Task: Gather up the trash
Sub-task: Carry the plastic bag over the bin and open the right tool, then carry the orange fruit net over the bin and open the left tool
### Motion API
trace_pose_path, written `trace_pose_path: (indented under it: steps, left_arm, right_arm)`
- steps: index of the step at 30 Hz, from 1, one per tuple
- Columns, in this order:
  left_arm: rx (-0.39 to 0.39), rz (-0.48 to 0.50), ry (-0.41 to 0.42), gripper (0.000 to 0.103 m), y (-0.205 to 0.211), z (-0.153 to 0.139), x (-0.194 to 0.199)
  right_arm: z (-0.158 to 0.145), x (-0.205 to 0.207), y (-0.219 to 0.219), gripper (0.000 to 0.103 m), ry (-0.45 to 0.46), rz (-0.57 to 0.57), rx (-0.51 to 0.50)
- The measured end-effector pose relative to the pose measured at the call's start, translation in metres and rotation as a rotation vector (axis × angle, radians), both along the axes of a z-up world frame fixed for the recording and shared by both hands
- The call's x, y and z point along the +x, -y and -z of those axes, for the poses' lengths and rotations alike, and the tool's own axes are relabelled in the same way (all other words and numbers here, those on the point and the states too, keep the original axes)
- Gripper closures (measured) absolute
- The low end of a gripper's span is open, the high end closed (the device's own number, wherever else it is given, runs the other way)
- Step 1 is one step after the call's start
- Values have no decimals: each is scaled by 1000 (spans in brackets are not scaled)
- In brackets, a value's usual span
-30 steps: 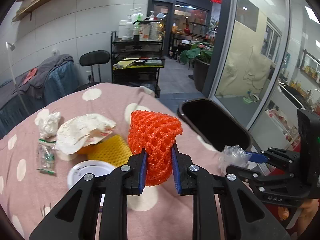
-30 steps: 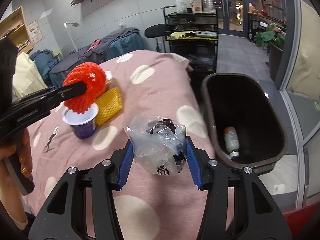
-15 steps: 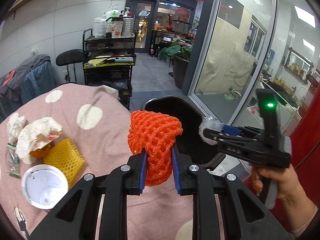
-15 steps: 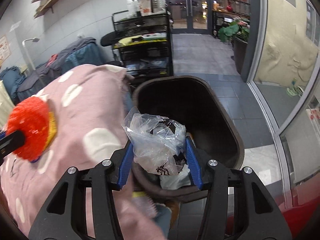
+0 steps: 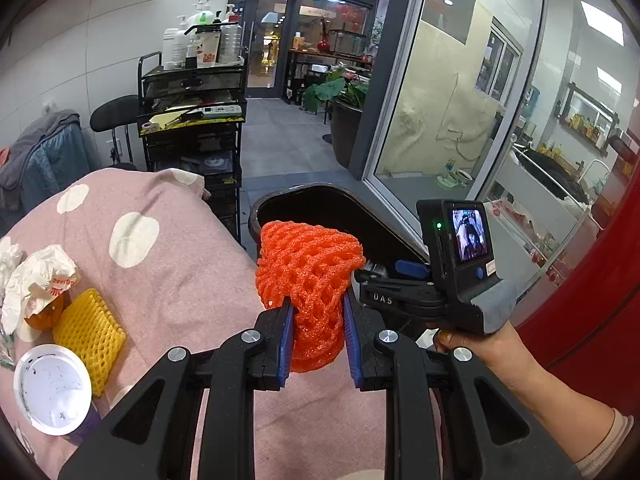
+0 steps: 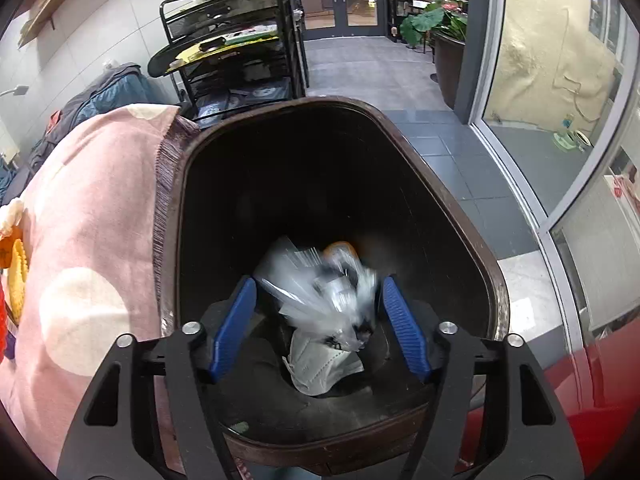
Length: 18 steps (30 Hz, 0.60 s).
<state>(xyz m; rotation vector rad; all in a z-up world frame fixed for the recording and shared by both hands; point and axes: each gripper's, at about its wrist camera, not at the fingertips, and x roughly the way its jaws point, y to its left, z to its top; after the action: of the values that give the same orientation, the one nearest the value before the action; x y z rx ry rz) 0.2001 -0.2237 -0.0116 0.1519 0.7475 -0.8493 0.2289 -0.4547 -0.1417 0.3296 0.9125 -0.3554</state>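
The left gripper is clenched on the orange foam net, pinched between its pads above the pink spotted tablecloth. Just ahead and to its right, the right gripper stands spread over the dark trash bin; the blurred clear plastic bag sits free between its fingers, above a white mask inside the bin.
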Motion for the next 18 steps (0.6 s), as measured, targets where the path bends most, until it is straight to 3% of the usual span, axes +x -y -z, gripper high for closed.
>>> trace_pose_path:
  steps: [12,18]
  left_arm:
    - [-10,49,-36,81,32,4,9]
    - [12,75,-55,81,56,12,13]
  right_arm:
    - [-30,-55,-13,34,71,2,-89]
    - [-37,-81,-17,33,83,16,-78]
